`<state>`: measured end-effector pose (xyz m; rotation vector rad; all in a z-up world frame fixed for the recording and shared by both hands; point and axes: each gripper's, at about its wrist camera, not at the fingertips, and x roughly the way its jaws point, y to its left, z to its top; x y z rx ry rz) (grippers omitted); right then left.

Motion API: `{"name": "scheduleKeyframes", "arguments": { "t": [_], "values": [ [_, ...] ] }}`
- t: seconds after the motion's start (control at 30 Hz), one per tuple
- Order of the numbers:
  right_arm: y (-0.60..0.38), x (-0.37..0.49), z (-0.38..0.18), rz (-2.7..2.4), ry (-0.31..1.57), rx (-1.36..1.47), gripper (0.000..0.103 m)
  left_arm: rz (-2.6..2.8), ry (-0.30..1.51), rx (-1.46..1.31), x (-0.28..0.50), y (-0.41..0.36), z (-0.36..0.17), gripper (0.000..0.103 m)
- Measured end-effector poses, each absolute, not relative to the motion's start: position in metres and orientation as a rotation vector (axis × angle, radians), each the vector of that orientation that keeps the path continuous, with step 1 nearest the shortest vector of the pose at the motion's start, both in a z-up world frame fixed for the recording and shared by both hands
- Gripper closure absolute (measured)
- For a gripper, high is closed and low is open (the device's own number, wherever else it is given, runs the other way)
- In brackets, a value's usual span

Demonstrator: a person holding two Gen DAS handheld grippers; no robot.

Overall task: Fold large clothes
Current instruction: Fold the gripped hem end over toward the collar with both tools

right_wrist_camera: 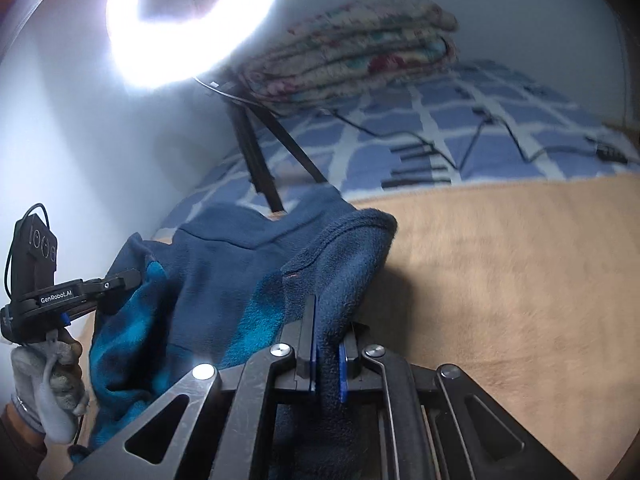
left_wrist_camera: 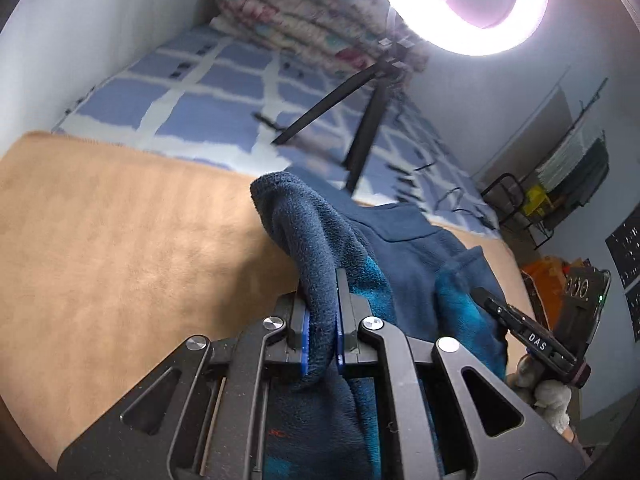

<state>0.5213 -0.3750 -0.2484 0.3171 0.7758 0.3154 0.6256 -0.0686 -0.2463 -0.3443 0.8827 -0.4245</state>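
1. Right now our left gripper (left_wrist_camera: 323, 320) and right gripper (right_wrist_camera: 328, 344) are each clamped tight on a bunched edge of the blue fleece garment (left_wrist_camera: 400, 248).
2. Its width spans between us, each hand equally near.
3. Beyond, toward 12 o'clock, it drapes onto the tan blanket (left_wrist_camera: 120, 220).
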Motion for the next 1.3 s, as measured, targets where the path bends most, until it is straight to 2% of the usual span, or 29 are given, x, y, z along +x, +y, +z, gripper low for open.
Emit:
{"name": "scheduleKeyframes", "arguments": {
  "t": [0.33, 0.6, 1.0, 1.23, 1.27, 1.3],
  "values": [
    [-0.370, 0.451, -0.172, 0.374, 0.682, 0.229, 0.099, -0.451, 0.804, -0.271, 0.548, -0.063, -0.182, 0.097],
    [-0.355, 0.362, -0.149, 0.414, 0.672, 0.138, 0.099, -0.484, 0.806, -0.230, 0.455, -0.057, -0.169, 0.097],
    [-0.350, 0.222, -0.191, 0.466, 0.750, 0.124, 0.099, -0.490, 0.856, -0.140, 0.313, -0.048, -0.215, 0.096],
    [-0.352, 0.176, -0.212, 0.457, 0.781, 0.102, 0.098, -0.476, 0.841, -0.027, 0.248, -0.044, -0.230, 0.093],
    [-0.355, 0.171, -0.209, 0.456, 0.780, 0.101, 0.095, -0.476, 0.843, -0.031, 0.242, -0.040, -0.229, 0.092],
    [-0.360, 0.166, -0.205, 0.457, 0.781, 0.106, 0.088, -0.474, 0.846, -0.040, 0.237, -0.035, -0.227, 0.089]
  ]
}}
